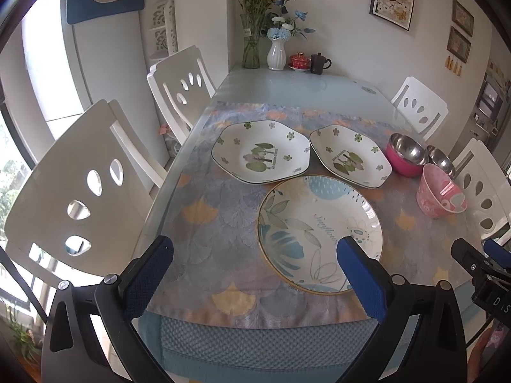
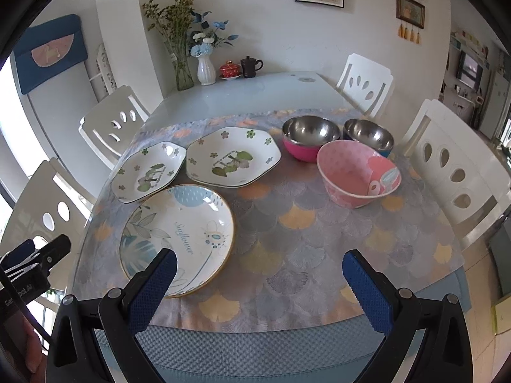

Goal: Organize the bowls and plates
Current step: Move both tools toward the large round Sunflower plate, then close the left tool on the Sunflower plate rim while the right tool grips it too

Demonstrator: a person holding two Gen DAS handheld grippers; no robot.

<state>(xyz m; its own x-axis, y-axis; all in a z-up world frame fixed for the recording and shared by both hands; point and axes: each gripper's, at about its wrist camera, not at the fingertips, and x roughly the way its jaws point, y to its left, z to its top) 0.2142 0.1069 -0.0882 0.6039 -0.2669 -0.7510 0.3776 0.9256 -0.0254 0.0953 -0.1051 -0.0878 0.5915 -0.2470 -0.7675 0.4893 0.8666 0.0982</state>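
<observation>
A round gold-rimmed plate [image 1: 319, 233] [image 2: 177, 236] with blue leaves lies nearest me on the patterned cloth. Behind it sit two white hexagonal plates [image 1: 260, 154] [image 1: 349, 156] [image 2: 148, 170] [image 2: 233, 156] with green flowers. To the right stand a pink-sided steel bowl [image 1: 405, 154] [image 2: 309, 138], a blue-sided steel bowl [image 1: 442, 159] [image 2: 369, 135] and a pink patterned bowl [image 1: 442, 196] [image 2: 357, 174]. My left gripper [image 1: 255, 255] hangs open above the table's near edge, left of the round plate. My right gripper [image 2: 260, 269] is open over bare cloth, holding nothing.
White chairs [image 1: 80, 191] [image 2: 456, 172] flank the glass table [image 1: 287, 86] on both sides. At the far end stand a glass vase [image 1: 250, 48], a white vase [image 1: 276, 54], a red lidded cup [image 1: 299, 61] and a dark mug [image 1: 319, 63]. A blue chair back [image 2: 255, 348] sits below me.
</observation>
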